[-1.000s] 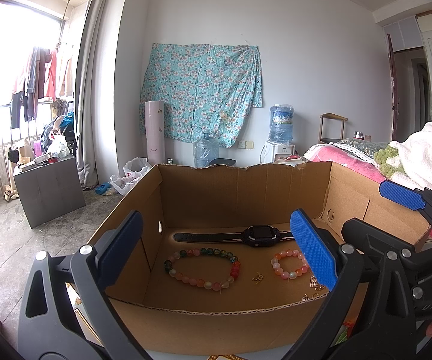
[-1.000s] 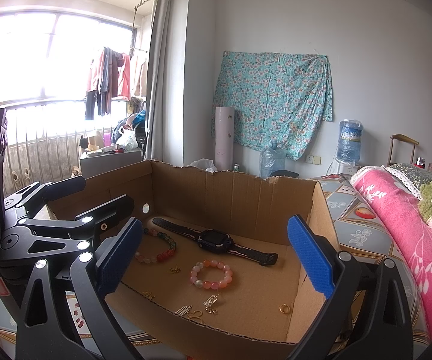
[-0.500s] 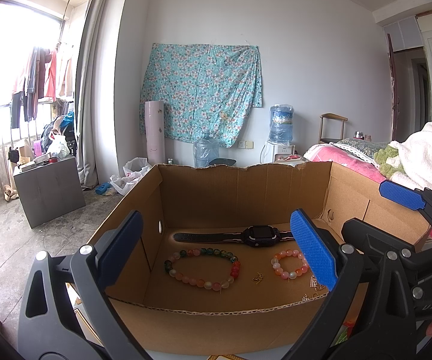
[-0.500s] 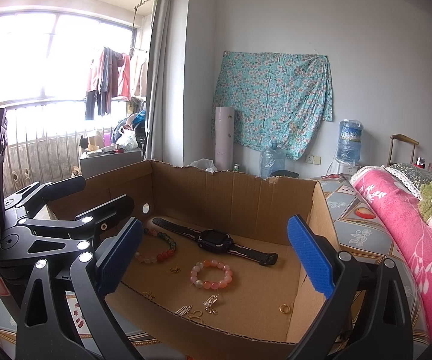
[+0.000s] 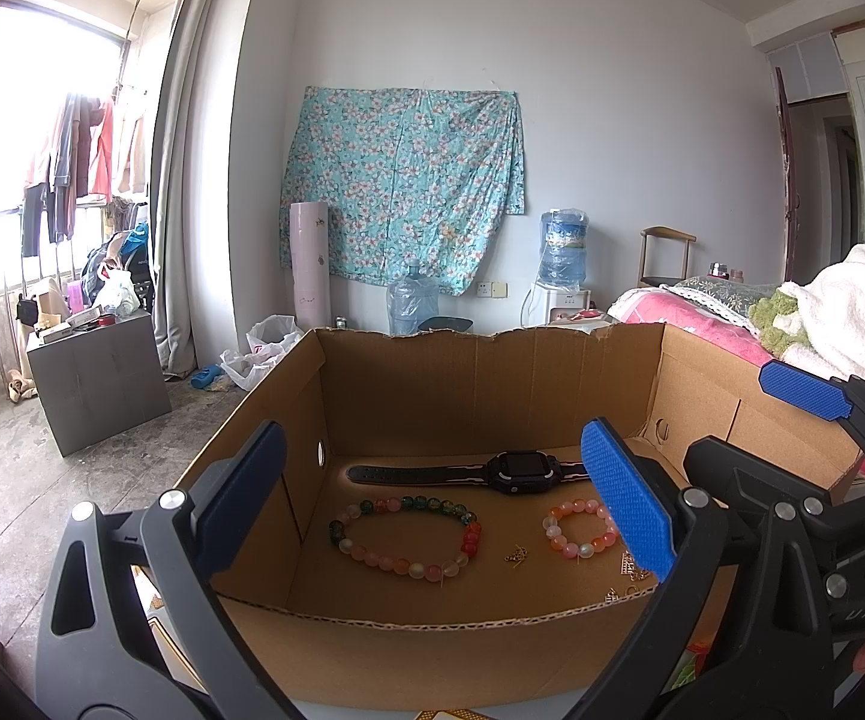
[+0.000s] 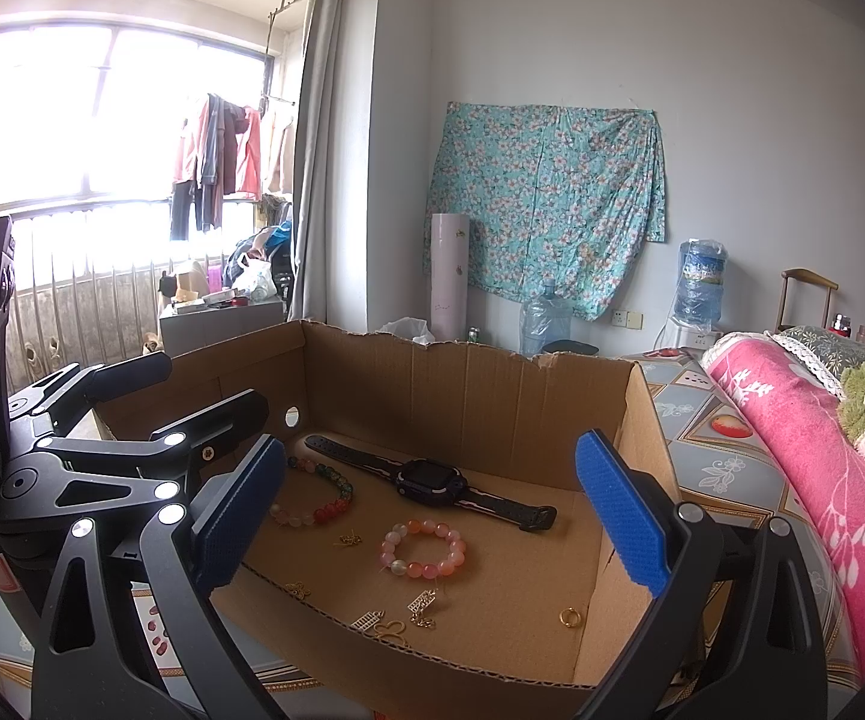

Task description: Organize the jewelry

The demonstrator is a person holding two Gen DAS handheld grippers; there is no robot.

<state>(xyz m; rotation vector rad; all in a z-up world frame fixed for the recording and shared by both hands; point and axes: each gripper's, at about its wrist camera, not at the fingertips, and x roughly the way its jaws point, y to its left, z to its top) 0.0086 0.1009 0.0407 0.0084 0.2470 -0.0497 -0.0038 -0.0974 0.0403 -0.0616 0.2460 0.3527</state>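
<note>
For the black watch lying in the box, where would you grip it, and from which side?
Probably from above, jaws across the strap beside the watch face. The watch lies flat and stretched out on the box floor; the strap is narrow, the walls block a sideways approach, and the bracelets lie clear of it.

Both wrist cams near, facing cardboard box [image 5: 432, 384]; shared interior.

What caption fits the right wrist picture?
Open right gripper hovers over brown cardboard box holding black smartwatch and small pink beaded bracelet.
</note>
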